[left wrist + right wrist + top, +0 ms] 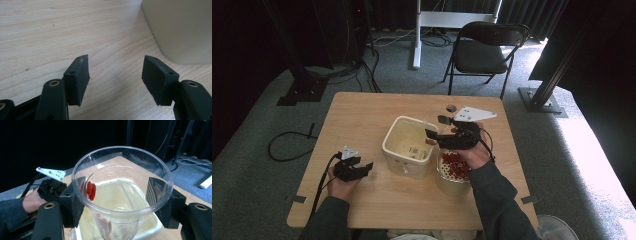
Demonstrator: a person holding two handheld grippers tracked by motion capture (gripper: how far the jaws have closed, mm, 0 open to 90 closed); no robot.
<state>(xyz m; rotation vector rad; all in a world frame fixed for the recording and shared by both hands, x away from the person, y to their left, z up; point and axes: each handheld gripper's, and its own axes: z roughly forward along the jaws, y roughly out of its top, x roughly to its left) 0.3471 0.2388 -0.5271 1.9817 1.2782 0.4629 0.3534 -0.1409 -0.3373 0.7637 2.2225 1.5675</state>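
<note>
**Inspector A:** Holding a clear ribbed plastic cup (122,195) between its jaws, the right gripper (443,129) hangs over the square cream plastic tub (390,148) at the middle of the desk. The jaws are clamped on the cup's two sides, just under the rim.

**Inspector B:** Contents of the cup?

**Inspector A:** Nearly empty. One small red piece (91,190) clings to the inner wall near the rim, and a reddish smear shows lower down, too blurred to name. Seen through the cup, the tub below it looks pale and bare apart from a small label.

**Inspector B:** And the supply?

**Inspector A:** A round pale container full of small red pieces (455,167) stands just right of the tub, partly under the right forearm. It looks well stocked.

**Inspector B:** Left side?

**Inspector A:** The left gripper (362,169) rests left of the tub, near it but apart, jaws open with nothing between them. The tub's wall (180,30) shows ahead of it.

**Inspector B:** Progress?

**Inspector A:** My judgement: the work is pouring red pieces by cup into the tub, and the greater part is left to do, given the full container and the bare tub. The stuck piece has yet to drop.

**Inspector B:** Surface and room?

**Inspector A:** Light wood-grain desk (357,115), clean. Grey carpet around it; beyond the tub, a black folding chair (484,50), a white stand leg and black frame posts; loose cables on the floor; dark curtains at the back.
</note>
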